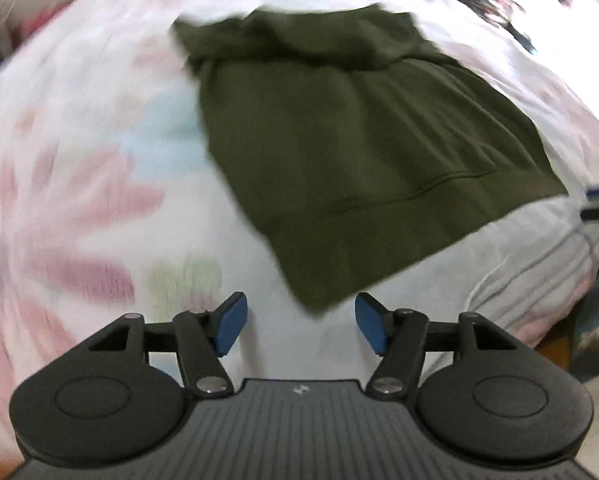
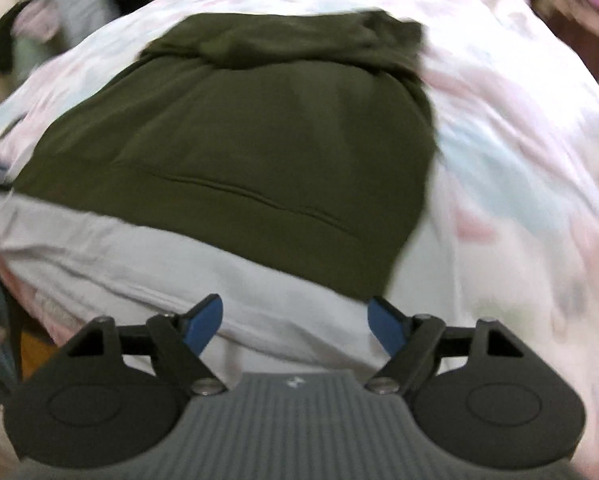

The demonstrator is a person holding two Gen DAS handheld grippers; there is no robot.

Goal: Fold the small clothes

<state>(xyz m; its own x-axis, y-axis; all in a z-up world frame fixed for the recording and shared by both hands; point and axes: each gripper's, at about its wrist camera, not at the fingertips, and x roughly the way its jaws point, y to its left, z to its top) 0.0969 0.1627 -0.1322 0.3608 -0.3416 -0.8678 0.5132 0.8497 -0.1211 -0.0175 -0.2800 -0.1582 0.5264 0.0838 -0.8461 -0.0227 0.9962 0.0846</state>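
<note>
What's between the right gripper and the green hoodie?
Only bare bedsheet separates the open right gripper from the green hoodie, as the right wrist view shows.

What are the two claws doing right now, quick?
Left claw: open, holding nothing, just short of the green top.
Right claw: open, holding nothing.

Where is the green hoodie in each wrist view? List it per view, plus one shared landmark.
Left wrist: the hoodie fills centre and upper right, its near corner just ahead of the open left gripper.
Right wrist: it fills centre and upper left, its near corner by the open right gripper.
Shared landmark: the curved hem seam.
</note>
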